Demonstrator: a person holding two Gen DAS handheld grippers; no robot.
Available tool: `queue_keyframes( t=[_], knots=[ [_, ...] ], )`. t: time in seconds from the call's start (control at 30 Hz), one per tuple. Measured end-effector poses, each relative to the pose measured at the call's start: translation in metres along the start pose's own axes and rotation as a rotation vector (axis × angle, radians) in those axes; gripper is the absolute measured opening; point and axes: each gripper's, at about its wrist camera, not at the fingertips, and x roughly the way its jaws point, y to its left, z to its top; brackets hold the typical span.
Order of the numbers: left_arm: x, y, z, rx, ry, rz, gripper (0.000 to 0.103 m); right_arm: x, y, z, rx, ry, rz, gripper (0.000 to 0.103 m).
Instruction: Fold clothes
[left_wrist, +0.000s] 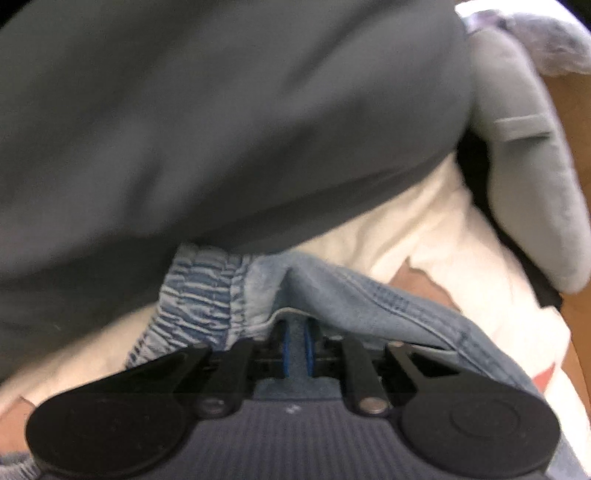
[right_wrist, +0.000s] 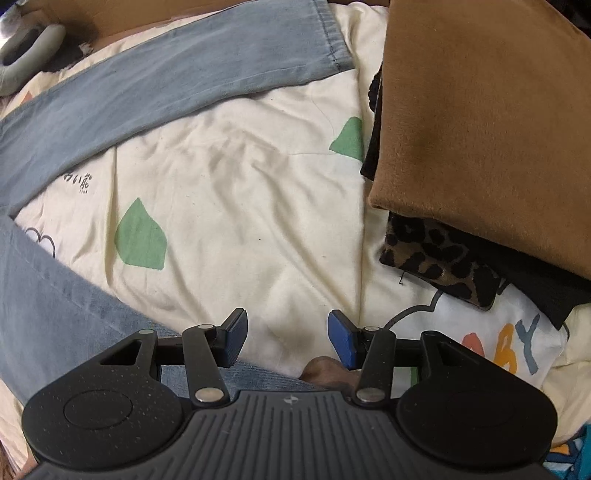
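Left tongs pinched on jeans waistband; right tongs parted and empty above the quilt

Left tongs (left_wrist: 295, 345): blue pads nearly together with a fold of denim between them, gripping the jeans (left_wrist: 332, 295) right beside the gathered elastic waistband; a large dark grey-green cloth (left_wrist: 221, 122) fills the blurred upper part of that view, cream quilt (left_wrist: 424, 229) below it. Right tongs (right_wrist: 288, 339): jaws about half apart, nothing between the pads, pointing steeply down at the quilt with green leaf prints. In the right wrist view one jeans leg lies flat across the top, hem near a folded brown garment (right_wrist: 487, 129) stacked on a leopard-print piece (right_wrist: 439, 254); the other leg runs along the left edge and passes under the right tongs
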Motion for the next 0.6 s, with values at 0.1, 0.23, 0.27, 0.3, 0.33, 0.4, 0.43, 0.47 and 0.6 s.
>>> queue_keyframes(
  t=[0.1,0.23,0.27,0.3,0.33,0.4,0.43,0.47,0.6],
  knots=[
    [0.011,-0.003,0.002,-0.02,0.025,0.017,0.009,-0.002,0.0,0.0,-0.009,0.005,-0.011,0.055],
    [-0.001,-0.009,-0.001,-0.029,0.029,0.031,0.009,-0.006,-0.002,0.001,-0.005,-0.006,-0.01,0.055],
    [-0.008,-0.01,-0.002,-0.024,0.031,0.023,0.011,-0.006,-0.003,0.001,-0.001,-0.01,-0.007,0.055],
    [-0.016,-0.012,-0.003,-0.004,0.026,0.019,0.014,-0.006,-0.003,0.001,0.008,-0.017,-0.005,0.055],
    [-0.025,-0.013,-0.005,0.022,0.019,0.028,0.014,-0.006,-0.004,0.001,0.024,-0.024,-0.002,0.055],
    [-0.042,-0.015,-0.008,0.073,0.004,0.032,0.014,-0.005,-0.005,0.002,0.04,-0.034,0.002,0.055],
    [-0.047,-0.015,-0.008,0.079,0.001,0.026,0.014,-0.004,-0.004,0.002,0.044,-0.037,0.004,0.055],
    [-0.05,-0.013,-0.009,0.08,-0.009,0.024,0.014,-0.002,-0.004,0.002,0.048,-0.038,0.006,0.055],
    [-0.058,-0.005,-0.005,0.039,-0.073,0.01,0.014,0.003,0.003,0.002,0.026,-0.03,0.014,0.055]
  ],
)
